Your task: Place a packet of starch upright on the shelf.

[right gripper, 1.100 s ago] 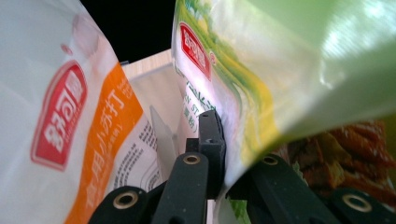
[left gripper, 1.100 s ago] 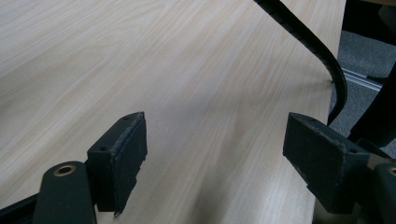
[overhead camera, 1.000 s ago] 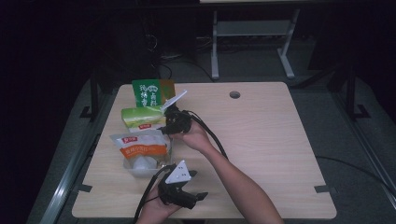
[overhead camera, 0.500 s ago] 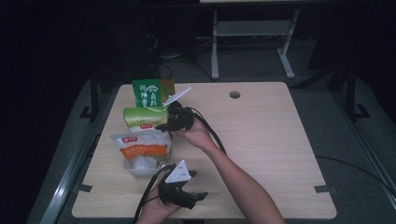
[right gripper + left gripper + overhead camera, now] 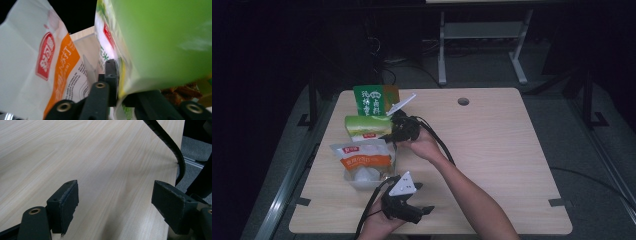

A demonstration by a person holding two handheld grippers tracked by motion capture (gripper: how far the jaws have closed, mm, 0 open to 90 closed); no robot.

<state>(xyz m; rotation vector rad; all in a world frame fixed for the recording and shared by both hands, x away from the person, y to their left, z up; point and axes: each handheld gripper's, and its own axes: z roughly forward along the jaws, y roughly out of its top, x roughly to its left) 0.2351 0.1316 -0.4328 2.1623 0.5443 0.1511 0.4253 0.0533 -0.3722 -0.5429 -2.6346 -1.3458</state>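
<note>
Green snack bag (image 5: 368, 127) lies on the counter (image 5: 502, 150) between two other packets, its edge between the right gripper (image 5: 117, 75)'s fingers, which have just been easing apart; lifting remains. Left gripper (image 5: 115, 207) rests wide apart, empty.

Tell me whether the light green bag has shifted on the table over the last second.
No. In the high view the light green bag sits just in front of the dark green box as before, with the right tongs at its edge.
</note>
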